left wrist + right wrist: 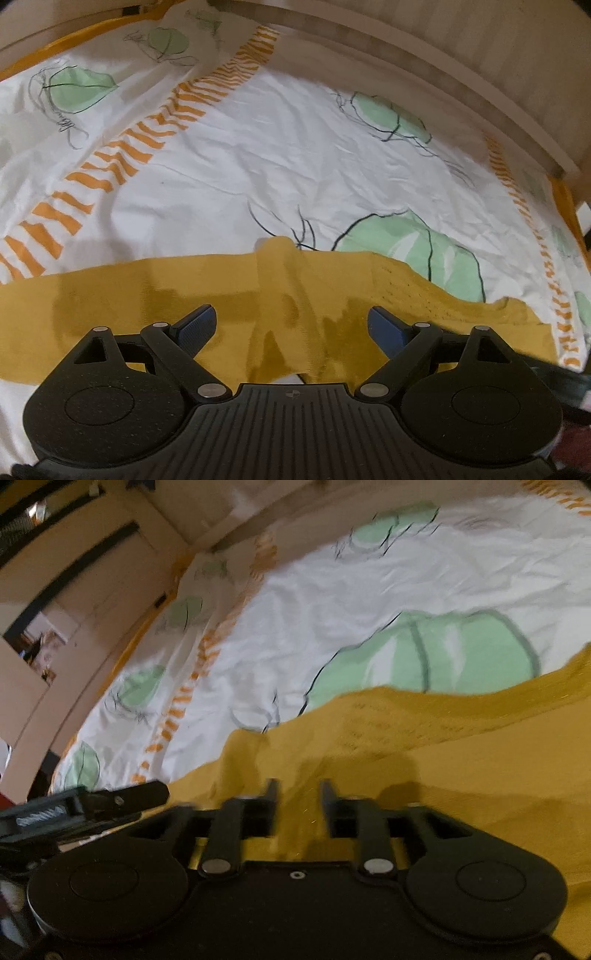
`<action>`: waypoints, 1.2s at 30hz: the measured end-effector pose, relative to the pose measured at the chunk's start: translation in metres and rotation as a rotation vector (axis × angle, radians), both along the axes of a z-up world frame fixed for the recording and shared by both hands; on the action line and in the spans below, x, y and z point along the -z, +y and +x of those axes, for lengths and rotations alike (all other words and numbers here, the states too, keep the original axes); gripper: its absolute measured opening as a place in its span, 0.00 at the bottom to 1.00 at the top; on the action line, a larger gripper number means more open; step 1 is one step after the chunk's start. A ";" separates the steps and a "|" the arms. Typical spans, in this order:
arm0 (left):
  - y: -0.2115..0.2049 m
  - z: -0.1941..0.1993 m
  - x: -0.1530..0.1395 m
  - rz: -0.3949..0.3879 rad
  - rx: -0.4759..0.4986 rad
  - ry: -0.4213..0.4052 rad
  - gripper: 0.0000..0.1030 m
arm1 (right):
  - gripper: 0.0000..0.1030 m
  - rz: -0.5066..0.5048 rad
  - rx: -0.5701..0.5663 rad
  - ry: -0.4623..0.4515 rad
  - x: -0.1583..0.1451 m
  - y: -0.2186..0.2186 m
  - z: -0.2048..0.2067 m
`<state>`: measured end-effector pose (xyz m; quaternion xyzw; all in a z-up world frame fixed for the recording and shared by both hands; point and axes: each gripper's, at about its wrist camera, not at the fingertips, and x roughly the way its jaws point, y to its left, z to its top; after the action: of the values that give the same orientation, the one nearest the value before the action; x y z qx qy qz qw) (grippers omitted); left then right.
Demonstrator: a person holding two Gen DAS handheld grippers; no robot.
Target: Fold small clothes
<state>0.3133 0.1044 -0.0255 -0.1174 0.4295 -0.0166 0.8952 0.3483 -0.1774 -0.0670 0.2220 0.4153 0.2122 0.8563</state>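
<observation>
Looking along our left gripper [291, 317], we see its blue-padded fingers [197, 325] spread wide above a mustard-yellow garment [166, 295], with nothing between them and no pad touching the cloth. That garment lies across the near part of a white bedsheet [258, 155] printed with pale green leaves and orange striped bands, stretching from the left edge to the right, with a raised fold running up its middle toward the far side. A strip of knitted, dotted texture shows on its far right edge. Beyond the sheet, a pale wooden bed frame [443, 62] curves along the far side. Through the right wrist view, blurred, our right gripper [299, 794] hangs low over the same yellow garment [461, 775], its dark fingers [271, 794] partly apart with cloth visible in the gap; the pads do not appear to press on it. At the near left of that view, part of the left gripper [110, 797] shows just beside the garment's edge.
</observation>
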 end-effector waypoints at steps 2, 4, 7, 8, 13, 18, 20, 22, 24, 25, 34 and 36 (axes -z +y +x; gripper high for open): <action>-0.008 0.000 0.002 0.013 0.026 -0.005 0.87 | 0.56 0.004 0.028 -0.023 -0.003 -0.017 -0.005; -0.017 0.001 0.006 0.018 0.056 -0.002 0.87 | 0.56 -0.019 0.061 -0.035 -0.006 -0.036 -0.010; -0.030 0.002 0.014 0.018 0.099 0.012 0.87 | 0.57 -0.070 0.119 -0.043 -0.007 -0.071 -0.021; -0.034 0.003 0.018 0.017 0.111 0.016 0.87 | 0.57 -0.085 0.141 -0.044 -0.007 -0.083 -0.026; -0.052 0.005 0.036 0.009 0.152 0.039 0.87 | 0.69 -0.125 0.237 -0.036 -0.004 -0.144 -0.046; -0.068 0.004 0.054 0.018 0.188 0.055 0.87 | 0.77 -0.194 0.304 -0.037 -0.002 -0.191 -0.061; -0.072 0.004 0.058 0.024 0.187 0.055 0.87 | 0.79 -0.200 0.330 -0.030 -0.001 -0.209 -0.065; -0.073 0.004 0.063 0.027 0.177 0.057 0.87 | 0.79 -0.210 0.358 -0.024 0.001 -0.225 -0.069; -0.074 0.005 0.066 0.023 0.161 0.065 0.87 | 0.80 -0.217 0.390 -0.028 0.004 -0.239 -0.071; -0.076 0.006 0.067 0.022 0.156 0.064 0.87 | 0.80 -0.213 0.407 -0.021 0.006 -0.246 -0.073; -0.082 0.013 0.074 -0.117 0.204 0.088 0.35 | 0.80 -0.180 0.454 0.055 0.015 -0.274 -0.066; -0.082 0.012 0.078 -0.124 0.192 0.081 0.31 | 0.80 -0.173 0.441 0.060 0.015 -0.272 -0.066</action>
<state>0.3253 0.0223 -0.1037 -0.1313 0.4726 -0.1239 0.8626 0.2819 -0.4497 -0.0824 0.2393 0.3988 -0.0229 0.8849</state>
